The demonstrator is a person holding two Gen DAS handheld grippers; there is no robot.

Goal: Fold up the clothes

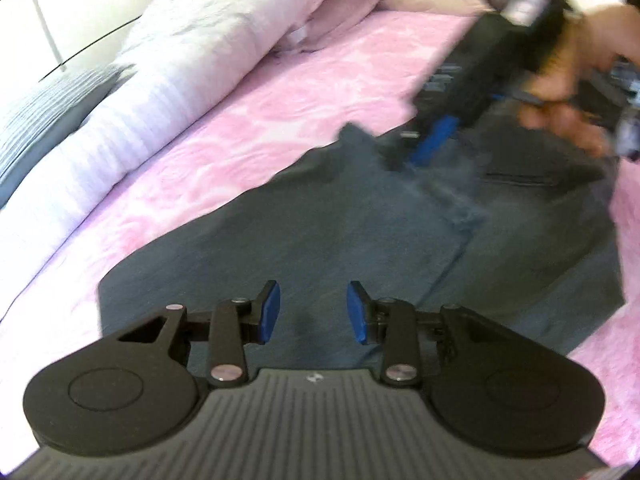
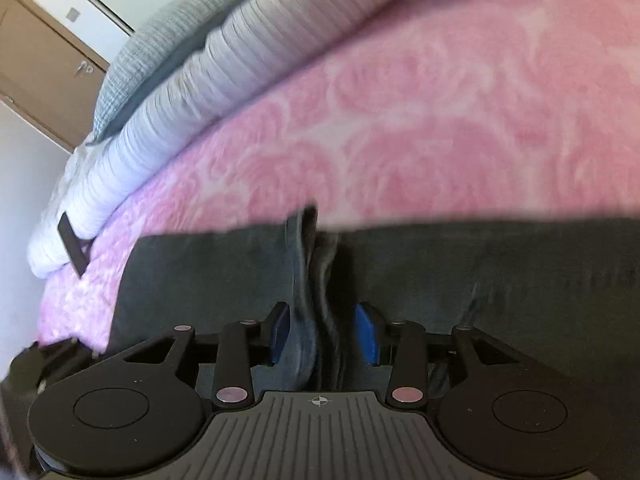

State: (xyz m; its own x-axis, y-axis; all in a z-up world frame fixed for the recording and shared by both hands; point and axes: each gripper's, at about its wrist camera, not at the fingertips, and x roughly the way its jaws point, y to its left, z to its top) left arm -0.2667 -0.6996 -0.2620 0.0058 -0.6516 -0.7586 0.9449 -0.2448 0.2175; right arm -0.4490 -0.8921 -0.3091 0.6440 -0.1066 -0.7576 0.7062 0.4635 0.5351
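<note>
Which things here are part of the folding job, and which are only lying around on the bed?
Part of the job:
- dark grey garment
- left gripper, open above it
- right gripper, with a bunched fold between its fingers

Only lying around:
- pink bedspread
- pale folded duvet
- grey pillow

- The right gripper [image 2: 323, 330] fills the near edge of the view, its blue pads [image 2: 370, 334] set apart with a bunched ridge of cloth between them.
- Whether the pads actually press that ridge is hard to tell; the left pad sits against the fabric, and the right one is just beside it.
- The dark grey garment [image 2: 480, 272] spreads left and right across the near part of the bed.
- Beyond it lies the pink rose-patterned bedspread [image 2: 400, 120].
- Far left, a white ribbed duvet [image 2: 168, 128] lies along the bedspread's edge, with a grey pillow [image 2: 160, 52] behind it.
- A brown cupboard door [image 2: 44, 68] stands at the far left.
</note>
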